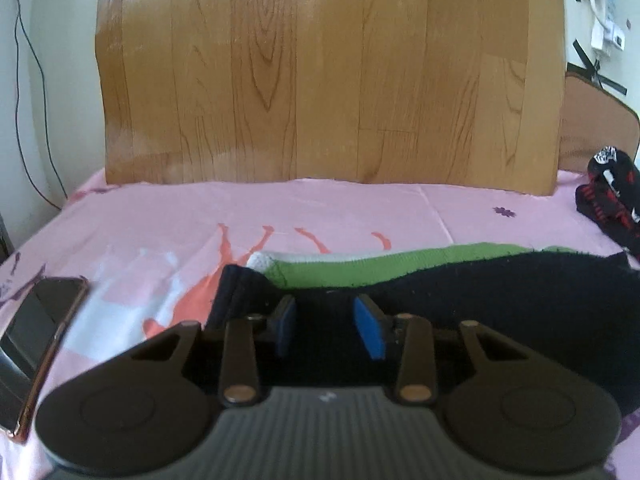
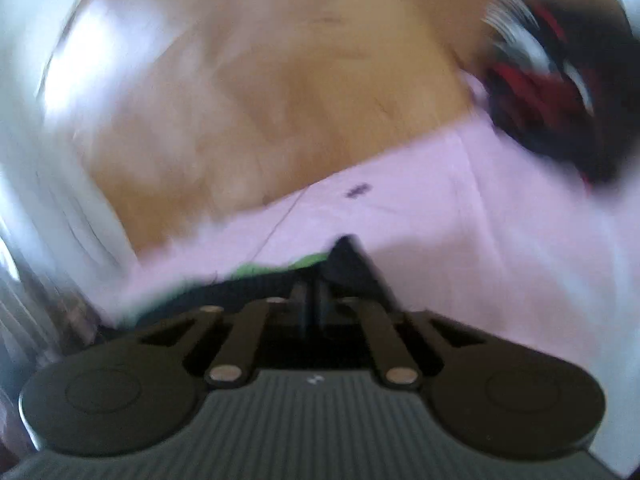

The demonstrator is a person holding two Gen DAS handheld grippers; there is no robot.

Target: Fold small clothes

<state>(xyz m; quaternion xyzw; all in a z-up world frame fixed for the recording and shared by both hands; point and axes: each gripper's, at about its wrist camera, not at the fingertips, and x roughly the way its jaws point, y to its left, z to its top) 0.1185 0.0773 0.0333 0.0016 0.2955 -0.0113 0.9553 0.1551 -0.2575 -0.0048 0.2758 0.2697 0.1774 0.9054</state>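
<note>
A black knit garment [image 1: 500, 300] lies on the pink sheet [image 1: 160, 220], over a green garment [image 1: 360, 268] with a white end. My left gripper [image 1: 326, 312] hovers over the black garment's left edge, open, its blue pads [image 1: 370, 328] apart with only cloth lying below them. The right wrist view is blurred. There my right gripper [image 2: 314, 284] has its fingers together, and a corner of the black garment [image 2: 348, 256] stands up at their tips, pinched. A strip of the green garment [image 2: 256, 270] shows to the left of it.
A wood-grain board [image 1: 320, 80] stands upright behind the sheet. A dark phone [image 1: 44, 328] lies at the left edge. A black, red and white knit piece [image 1: 612, 200] sits at the far right, also in the right wrist view [image 2: 560, 92]. Cables hang on the wall.
</note>
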